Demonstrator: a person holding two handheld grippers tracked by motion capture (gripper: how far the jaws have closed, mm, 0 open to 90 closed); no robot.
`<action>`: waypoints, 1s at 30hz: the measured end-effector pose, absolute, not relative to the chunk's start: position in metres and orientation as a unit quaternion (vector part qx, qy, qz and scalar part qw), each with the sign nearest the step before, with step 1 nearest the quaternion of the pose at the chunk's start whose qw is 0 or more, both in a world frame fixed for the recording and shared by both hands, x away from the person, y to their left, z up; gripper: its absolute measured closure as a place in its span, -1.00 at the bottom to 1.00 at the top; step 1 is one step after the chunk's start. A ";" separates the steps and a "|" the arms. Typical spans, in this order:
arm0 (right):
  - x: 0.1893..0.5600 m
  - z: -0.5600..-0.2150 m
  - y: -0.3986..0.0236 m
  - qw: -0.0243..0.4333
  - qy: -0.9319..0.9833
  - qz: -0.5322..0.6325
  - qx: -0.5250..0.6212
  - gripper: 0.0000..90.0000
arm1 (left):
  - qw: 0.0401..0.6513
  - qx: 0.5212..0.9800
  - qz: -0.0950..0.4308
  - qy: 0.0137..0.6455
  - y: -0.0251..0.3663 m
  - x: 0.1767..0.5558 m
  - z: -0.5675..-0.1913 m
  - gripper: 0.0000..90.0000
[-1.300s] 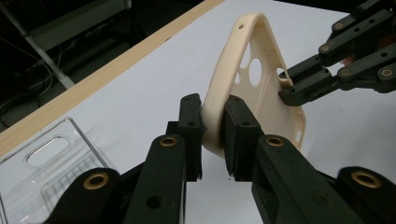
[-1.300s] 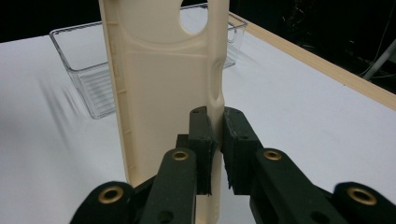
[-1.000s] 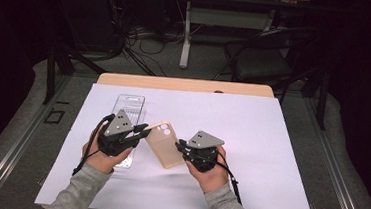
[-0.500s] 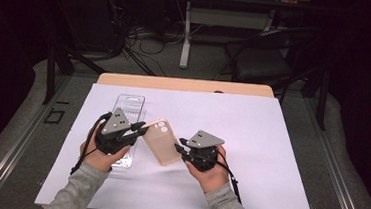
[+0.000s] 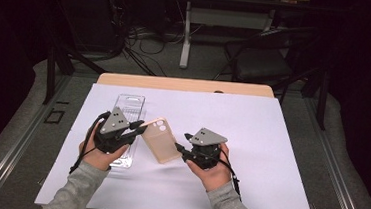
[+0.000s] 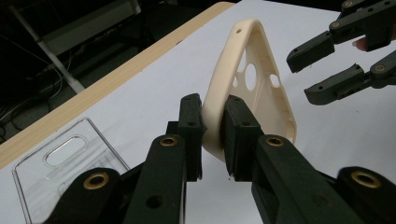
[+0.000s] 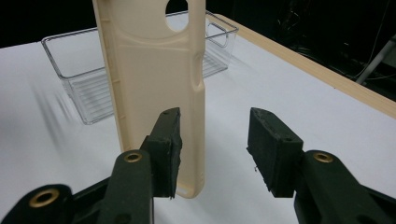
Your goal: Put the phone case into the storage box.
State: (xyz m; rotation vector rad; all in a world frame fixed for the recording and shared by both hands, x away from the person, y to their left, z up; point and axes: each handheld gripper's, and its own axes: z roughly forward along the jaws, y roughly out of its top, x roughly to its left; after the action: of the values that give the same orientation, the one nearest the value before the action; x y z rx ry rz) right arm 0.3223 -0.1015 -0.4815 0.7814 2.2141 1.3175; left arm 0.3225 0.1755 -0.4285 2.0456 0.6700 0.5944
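**A:** Phone case [image 5: 160, 140], cream and soft-looking, is what we're handling, but take the scene in from the big things down. We have the white sheet [image 5: 269, 156] over the table, then the clear tray [image 5: 129, 111] lying toward the left of it, then the case held up off the sheet between our two tools.

**B:** And who has it? In the left gripper view our left gripper [image 6: 212, 126] is clamped on the case's side rim, camera cutouts pointing away.

**A:** Right. Our right gripper [image 7: 212, 151] stands spread wide at the bottom corner; one pad sits just beside the case's face, the other well clear. It grips nothing.

**B:** So if this is a handover, how do we do it well?

**A:** We'd judge: slide the right one on so the edge wall lies between both pads, close firmly, and only then slacken the left. The rim looks flexible, so a shallow bite could slip.
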 end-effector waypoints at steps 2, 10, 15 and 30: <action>0.323 -0.481 -0.102 0.223 0.802 0.477 0.282 0.19 | 0.437 0.824 0.240 0.269 0.176 0.323 -0.428 0.75; 0.324 -0.479 -0.103 0.211 0.808 0.473 0.282 0.18 | 0.435 0.825 0.244 0.267 0.176 0.323 -0.429 0.75; 0.323 -0.479 -0.107 0.217 0.809 0.461 0.293 0.00 | 0.436 0.823 0.248 0.268 0.177 0.323 -0.428 0.75; 0.319 -0.483 -0.132 0.215 0.804 0.453 0.319 -0.08 | 0.434 0.825 0.246 0.267 0.180 0.325 -0.428 0.75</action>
State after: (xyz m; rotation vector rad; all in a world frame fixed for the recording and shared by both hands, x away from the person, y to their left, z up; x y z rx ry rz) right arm 0.3187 -0.1319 -0.4829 0.8846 2.2301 1.2566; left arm 0.3255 0.1799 -0.4283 2.0545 0.6647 0.6135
